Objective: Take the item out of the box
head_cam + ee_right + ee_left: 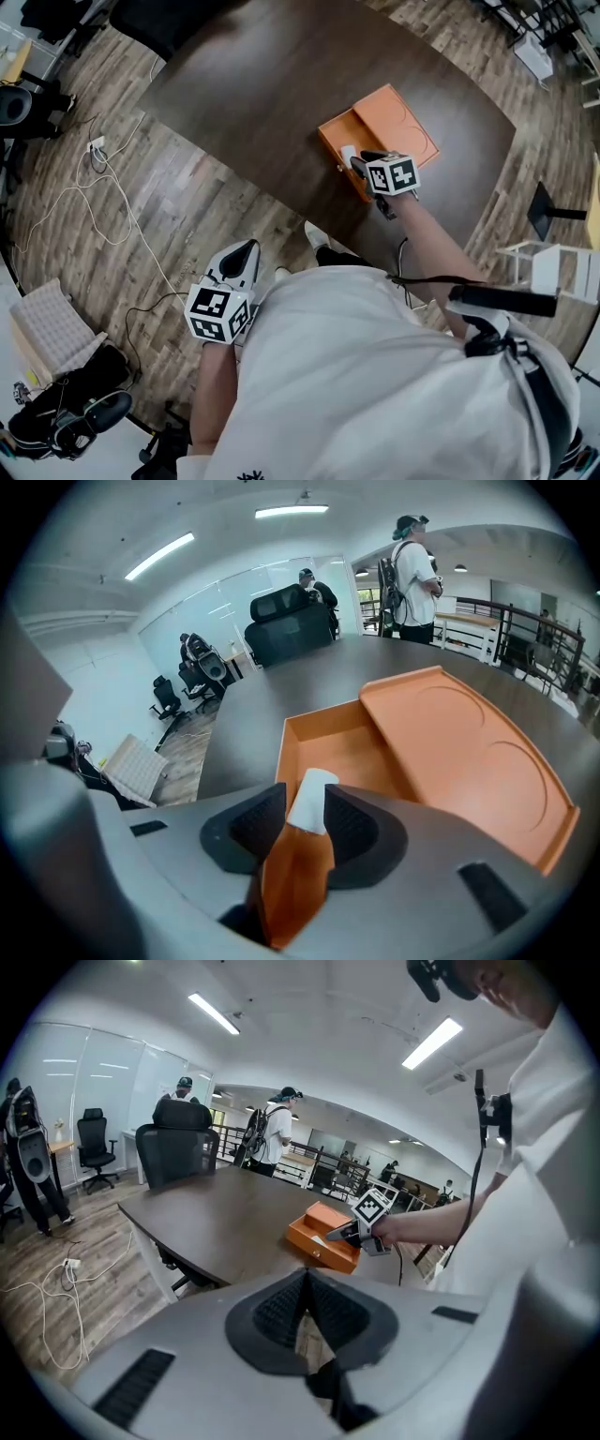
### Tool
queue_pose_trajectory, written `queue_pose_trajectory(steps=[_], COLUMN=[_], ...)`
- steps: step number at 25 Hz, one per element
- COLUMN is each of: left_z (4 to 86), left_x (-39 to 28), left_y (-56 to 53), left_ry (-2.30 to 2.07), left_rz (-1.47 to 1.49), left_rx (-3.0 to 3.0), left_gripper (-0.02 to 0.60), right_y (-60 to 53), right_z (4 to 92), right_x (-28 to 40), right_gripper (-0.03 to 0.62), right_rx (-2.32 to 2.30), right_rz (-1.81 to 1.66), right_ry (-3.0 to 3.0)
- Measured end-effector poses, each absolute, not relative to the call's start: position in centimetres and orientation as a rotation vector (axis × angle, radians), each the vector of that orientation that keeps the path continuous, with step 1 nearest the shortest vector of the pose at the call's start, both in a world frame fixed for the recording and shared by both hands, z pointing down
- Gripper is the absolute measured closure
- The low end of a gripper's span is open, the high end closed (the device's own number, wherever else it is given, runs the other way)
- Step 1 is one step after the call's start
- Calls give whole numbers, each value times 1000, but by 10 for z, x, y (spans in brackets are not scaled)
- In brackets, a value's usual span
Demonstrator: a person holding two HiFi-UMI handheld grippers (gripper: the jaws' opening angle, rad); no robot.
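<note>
Dark wooden table (234,103) on plank flooring fills the head view. Toward its right side sits an orange box (337,131), with its lid (403,122) lying over the right part. The white item (348,151) lies in the open left part, at the near wall. The right gripper (358,161) reaches in from the near side, its tips just beside the item. The left gripper (246,251) hangs over the floor, well apart from the box.

From the left gripper view, its jaws are pressed together on nothing.

From the right gripper view, the jaws stand spread with the white item (314,794) in the gap. The pads seem not to press it, though the margin is thin.
</note>
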State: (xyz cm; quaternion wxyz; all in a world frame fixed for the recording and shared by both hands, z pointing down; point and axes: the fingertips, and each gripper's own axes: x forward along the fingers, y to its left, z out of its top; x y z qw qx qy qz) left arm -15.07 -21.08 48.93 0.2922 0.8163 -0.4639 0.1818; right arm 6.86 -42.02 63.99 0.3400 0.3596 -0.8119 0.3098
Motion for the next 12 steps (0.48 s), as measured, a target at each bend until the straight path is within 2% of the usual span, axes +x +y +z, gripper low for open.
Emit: queue_pose_trajectory(steps=[12], left_z=[496], left_x=[-138], left_y=[-229], left_ry=[-1218], left_rz=[535], left_rx=[2130], left_gripper=[572], right_y=[-436], right_z=[674], right_x=[66], right_gripper=[436], right_rx=[929], right_rz=[965], right_ry=[-2047])
